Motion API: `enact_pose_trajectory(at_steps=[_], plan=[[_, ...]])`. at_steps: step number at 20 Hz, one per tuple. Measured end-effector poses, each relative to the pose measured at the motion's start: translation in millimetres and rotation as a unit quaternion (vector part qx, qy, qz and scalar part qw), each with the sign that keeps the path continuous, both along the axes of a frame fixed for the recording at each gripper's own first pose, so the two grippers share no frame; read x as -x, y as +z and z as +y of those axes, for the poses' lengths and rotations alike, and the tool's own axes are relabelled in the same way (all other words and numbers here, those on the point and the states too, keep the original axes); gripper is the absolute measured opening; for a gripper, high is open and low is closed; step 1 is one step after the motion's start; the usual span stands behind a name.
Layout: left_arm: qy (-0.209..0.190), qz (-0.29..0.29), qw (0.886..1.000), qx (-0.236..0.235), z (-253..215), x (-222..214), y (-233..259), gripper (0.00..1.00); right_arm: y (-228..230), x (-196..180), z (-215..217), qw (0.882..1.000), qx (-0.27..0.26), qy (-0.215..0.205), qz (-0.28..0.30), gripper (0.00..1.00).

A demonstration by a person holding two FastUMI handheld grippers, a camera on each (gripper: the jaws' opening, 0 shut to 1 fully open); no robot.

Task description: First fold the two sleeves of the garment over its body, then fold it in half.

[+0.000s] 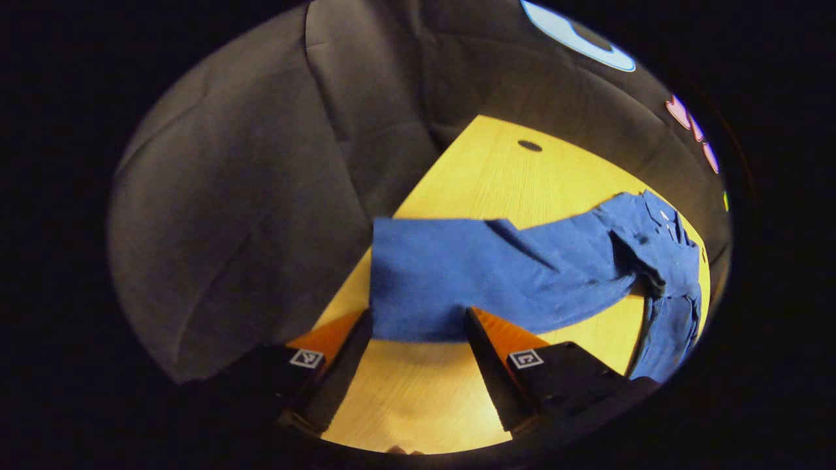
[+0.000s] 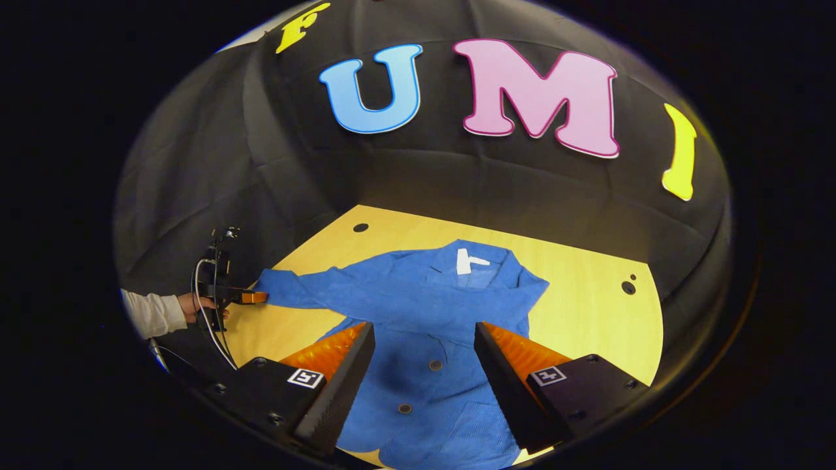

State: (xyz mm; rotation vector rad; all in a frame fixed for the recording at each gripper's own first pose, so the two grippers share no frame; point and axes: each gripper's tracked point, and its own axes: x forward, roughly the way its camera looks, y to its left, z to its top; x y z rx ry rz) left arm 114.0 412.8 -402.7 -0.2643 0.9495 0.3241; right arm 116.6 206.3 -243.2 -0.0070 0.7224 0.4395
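Blue jacket [image 2: 424, 307] lies flat on the bench [image 2: 588, 307]. Left gripper [image 1: 418, 320] is spread wide at the sleeve cuff [image 1: 418, 281]. Right gripper [image 2: 424, 333] hovers apart too

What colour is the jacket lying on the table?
Blue, plain all over; the jacket shows best in the right gripper view.

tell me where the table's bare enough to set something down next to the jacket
Bare wood lies beside the blue jacket toward the table edge with the small holes, and in a strip between its collar and the back wall. Crowded: the outstretched sleeve, where the left gripper and a hand sit at the cuff.
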Motion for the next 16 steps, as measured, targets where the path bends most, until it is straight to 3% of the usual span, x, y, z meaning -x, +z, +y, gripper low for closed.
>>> enact_pose_trajectory(at_steps=[2, 4, 6, 7, 8, 9, 12, 16], plan=[[-0.019, -0.001, 1.000, 0.000, 0.8, 0.0, 1.5, 0.85, -0.3, 4.5, -5.6, 1.000, 0.002, -0.001, 0.001, 0.98], [-0.045, -0.012, 0.999, 0.004, 0.0, -3.5, 2.1, 0.78, 0.6, 8.5, -8.9, 1.000, 0.006, 0.001, 0.000, 0.98], [-0.047, -0.034, 0.998, 0.037, -2.8, -10.5, 3.4, 0.35, 4.4, 12.6, -10.3, 1.000, 0.008, 0.004, -0.003, 0.98], [-0.025, -0.030, 0.997, 0.064, -2.6, -12.0, 4.7, 0.13, 5.0, 14.0, -12.1, 1.000, 0.009, 0.005, -0.004, 0.98], [-0.006, -0.033, 0.995, 0.092, -5.4, -9.8, 5.7, 0.12, 5.5, 16.0, -13.5, 1.000, 0.011, 0.005, -0.004, 0.98], [0.013, -0.039, 0.992, 0.118, -3.6, -16.9, 5.9, 0.00, 3.8, 19.0, -15.5, 1.000, 0.013, 0.004, -0.002, 0.98], [0.010, -0.047, 0.987, 0.153, -10.9, -12.9, 8.3, 0.00, -0.6, 25.9, -24.1, 1.000, 0.016, -0.001, 0.006, 0.98], [-0.037, -0.106, 0.983, 0.143, -31.3, -23.4, 54.9, 0.00, -4.7, 28.1, -30.1, 1.000, 0.009, -0.012, 0.016, 0.98]])
